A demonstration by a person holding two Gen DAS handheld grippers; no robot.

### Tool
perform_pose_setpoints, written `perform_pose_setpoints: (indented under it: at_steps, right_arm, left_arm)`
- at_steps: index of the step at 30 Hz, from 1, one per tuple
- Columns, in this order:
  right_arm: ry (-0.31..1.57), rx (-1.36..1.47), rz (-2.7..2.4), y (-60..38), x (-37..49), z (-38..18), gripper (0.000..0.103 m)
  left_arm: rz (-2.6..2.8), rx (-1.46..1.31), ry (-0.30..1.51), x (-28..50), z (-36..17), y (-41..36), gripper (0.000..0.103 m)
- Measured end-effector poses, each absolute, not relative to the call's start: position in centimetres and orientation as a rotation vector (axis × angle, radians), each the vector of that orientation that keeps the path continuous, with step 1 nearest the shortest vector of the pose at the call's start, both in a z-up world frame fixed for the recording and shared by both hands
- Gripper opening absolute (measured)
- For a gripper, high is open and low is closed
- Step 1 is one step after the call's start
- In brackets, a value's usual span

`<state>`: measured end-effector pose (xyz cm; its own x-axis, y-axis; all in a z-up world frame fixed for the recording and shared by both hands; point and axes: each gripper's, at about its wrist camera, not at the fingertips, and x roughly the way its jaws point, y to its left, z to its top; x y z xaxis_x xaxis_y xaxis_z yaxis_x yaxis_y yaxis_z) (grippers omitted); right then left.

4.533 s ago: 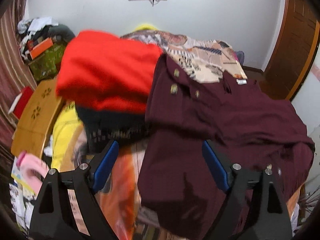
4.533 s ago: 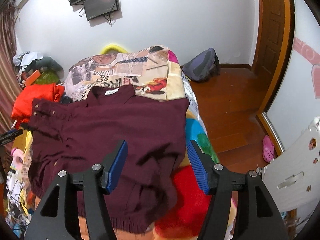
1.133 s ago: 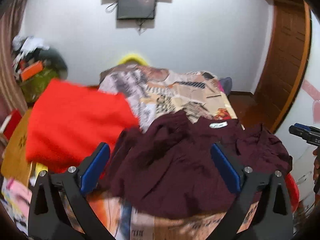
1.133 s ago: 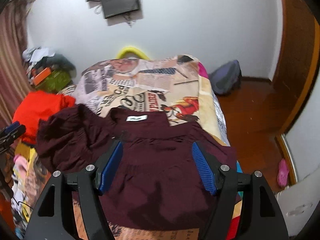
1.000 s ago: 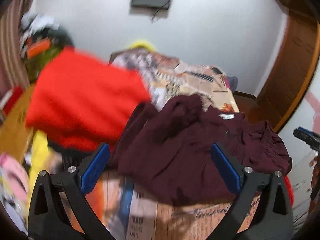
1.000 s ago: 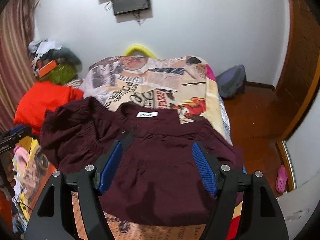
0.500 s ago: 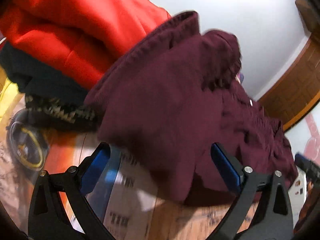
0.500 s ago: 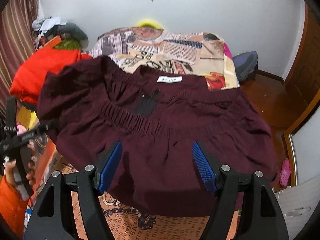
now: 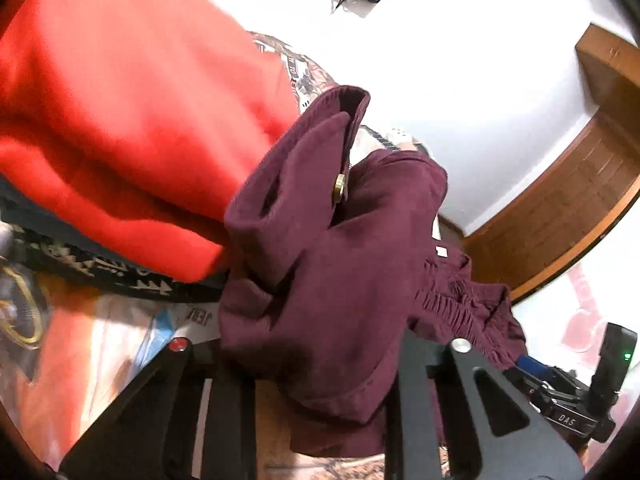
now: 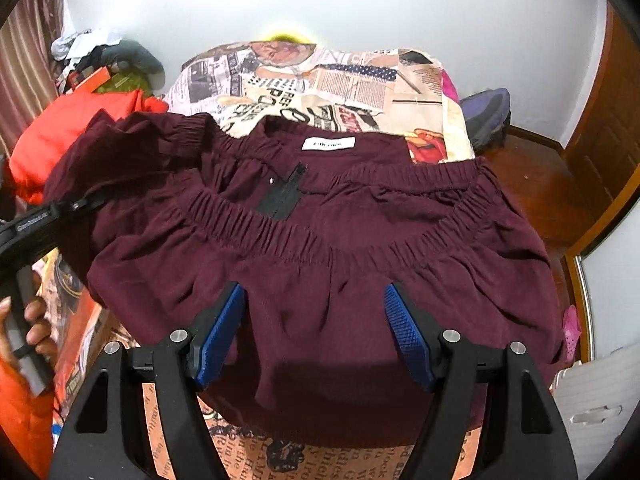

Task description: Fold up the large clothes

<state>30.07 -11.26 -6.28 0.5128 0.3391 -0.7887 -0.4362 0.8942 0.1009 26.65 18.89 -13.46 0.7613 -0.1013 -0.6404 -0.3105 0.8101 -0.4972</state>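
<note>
Maroon garment (image 10: 320, 248) on the bed (image 10: 320, 80), left hand-held gripper (image 9: 320, 368) now pushed into its bunched edge, grip unclear, right hand-held gripper (image 10: 316, 328) still wide open above the cloth, holding nothing

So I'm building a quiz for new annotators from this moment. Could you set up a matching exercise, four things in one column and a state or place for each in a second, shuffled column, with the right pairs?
Things:
1. dark maroon gathered fabric garment
2. bright red folded fabric pile
3. left hand-held gripper
4. right hand-held gripper

States or places:
A. open, above the garment's near edge
B. shut on maroon cloth
C. spread over the newspaper-print bed cover
D. at the garment's left side, on dark patterned cloth

Pairs: 1-C, 2-D, 3-B, 4-A
</note>
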Motion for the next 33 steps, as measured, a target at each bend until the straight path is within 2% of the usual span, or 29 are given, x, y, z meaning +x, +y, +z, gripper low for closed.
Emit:
perform_pose_setpoints:
  at_steps: [8,13,20,25,28,33]
  right_arm:
    - [0.858,-0.069,0.474,-11.6,29.6,-3.6,0.069]
    - [0.900,-0.031,0.537,-9.2,29.9,-4.0,0.069]
    - [1.008,-0.008,0.685,-2.0,30.1,-7.4,0.069]
    - [1.102,-0.021,0.768,2.0,30.1,-10.0,0.069]
    - [1.117,-0.008,0.796,1.3,30.0,-10.2,0.069]
    - [1.033,0.018,0.756,-3.6,29.2,-8.0,0.069]
  left_arm:
    - [0.036,-0.595,0.523,25.5,-3.9,16.2,0.015]
    - [0.019,-0.599,0.445,24.6,0.0,16.7,0.015]
    - [0.138,-0.495,0.426,24.4,1.4,17.5,0.015]
    - [0.186,-0.470,0.483,26.5,-0.1,17.8,0.015]
    - [0.193,-0.443,0.492,27.1,-0.3,17.0,0.015]
    - [0.154,-0.372,0.491,28.9,0.8,13.0,0.015]
